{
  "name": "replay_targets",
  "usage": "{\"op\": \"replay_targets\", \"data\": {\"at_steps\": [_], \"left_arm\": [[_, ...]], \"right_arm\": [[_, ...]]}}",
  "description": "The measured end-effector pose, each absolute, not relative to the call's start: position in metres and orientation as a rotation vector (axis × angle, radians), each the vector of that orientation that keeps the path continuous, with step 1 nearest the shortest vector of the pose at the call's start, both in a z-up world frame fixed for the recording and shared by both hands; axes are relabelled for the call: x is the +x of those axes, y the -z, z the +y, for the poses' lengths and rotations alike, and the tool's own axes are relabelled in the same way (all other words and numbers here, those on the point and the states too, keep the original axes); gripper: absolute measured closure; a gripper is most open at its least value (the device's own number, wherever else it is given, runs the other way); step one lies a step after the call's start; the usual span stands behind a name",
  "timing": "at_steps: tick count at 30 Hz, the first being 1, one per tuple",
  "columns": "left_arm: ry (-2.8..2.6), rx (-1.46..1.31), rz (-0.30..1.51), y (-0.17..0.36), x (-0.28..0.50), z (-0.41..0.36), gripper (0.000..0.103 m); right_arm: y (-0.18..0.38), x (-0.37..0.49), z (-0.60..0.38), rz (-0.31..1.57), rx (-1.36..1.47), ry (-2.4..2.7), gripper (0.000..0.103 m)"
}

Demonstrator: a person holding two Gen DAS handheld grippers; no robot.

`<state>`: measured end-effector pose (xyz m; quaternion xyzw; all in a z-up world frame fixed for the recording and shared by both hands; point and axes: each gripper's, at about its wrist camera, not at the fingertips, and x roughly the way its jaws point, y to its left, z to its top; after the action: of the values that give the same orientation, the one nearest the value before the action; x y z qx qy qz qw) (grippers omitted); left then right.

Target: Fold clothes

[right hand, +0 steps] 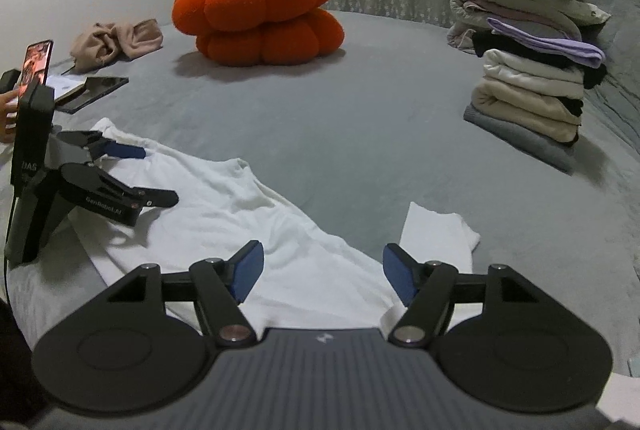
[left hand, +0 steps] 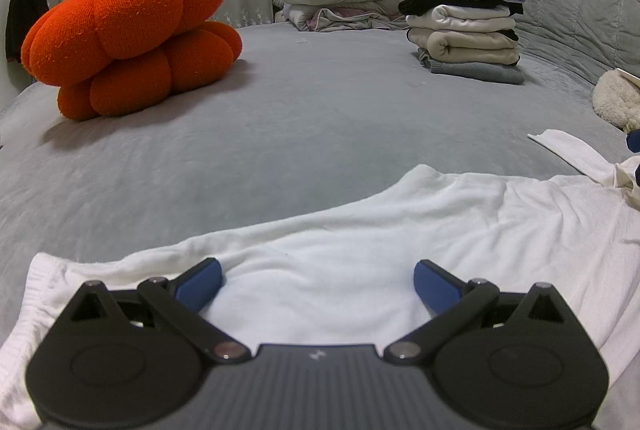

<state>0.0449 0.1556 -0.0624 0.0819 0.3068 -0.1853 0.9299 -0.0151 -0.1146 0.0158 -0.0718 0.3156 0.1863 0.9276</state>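
White soft cotton shirt (right hand: pixel 240 214) spread flat on grey bed (right hand: pixel 360 134), unfolded, beneath both sets of jaws; left gripper (left hand: pixel 318 280) wide, empty; right gripper (right hand: pixel 323 272) wide, empty; stack of folded garments (right hand: pixel 536 102) far beyond jaws, right; folding outstanding.

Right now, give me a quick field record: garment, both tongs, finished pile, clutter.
garment: white shirt spread on grey bed, one sleeve lying out
left tongs: open, over the shirt, gripping nothing
right tongs: open, nothing between the pads
finished pile: folded stack at far right
clutter: orange pumpkin cushion, phone
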Motion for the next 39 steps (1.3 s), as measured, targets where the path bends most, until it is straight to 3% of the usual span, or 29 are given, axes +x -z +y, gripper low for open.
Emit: {"op": "replay_targets", "data": {"at_steps": [16, 20, 37, 39], "left_arm": [[0.381, 0.167, 0.629, 0.062, 0.045, 0.156, 0.000], [0.380, 0.168, 0.629, 0.062, 0.045, 0.157, 0.000], [0.381, 0.126, 0.609, 0.046, 0.037, 0.148, 0.001], [0.385, 0.089, 0.594, 0.040, 0.033, 0.143, 0.001]], "right_arm": [[-0.009, -0.019, -0.146, 0.604, 0.004, -0.370, 0.016], [-0.009, -0.020, -0.157, 0.573, 0.060, -0.354, 0.007], [0.006, 0.000, -0.203, 0.613, 0.070, -0.194, 0.006], [0.008, 0.003, -0.211, 0.621, 0.103, -0.203, 0.014]]}}
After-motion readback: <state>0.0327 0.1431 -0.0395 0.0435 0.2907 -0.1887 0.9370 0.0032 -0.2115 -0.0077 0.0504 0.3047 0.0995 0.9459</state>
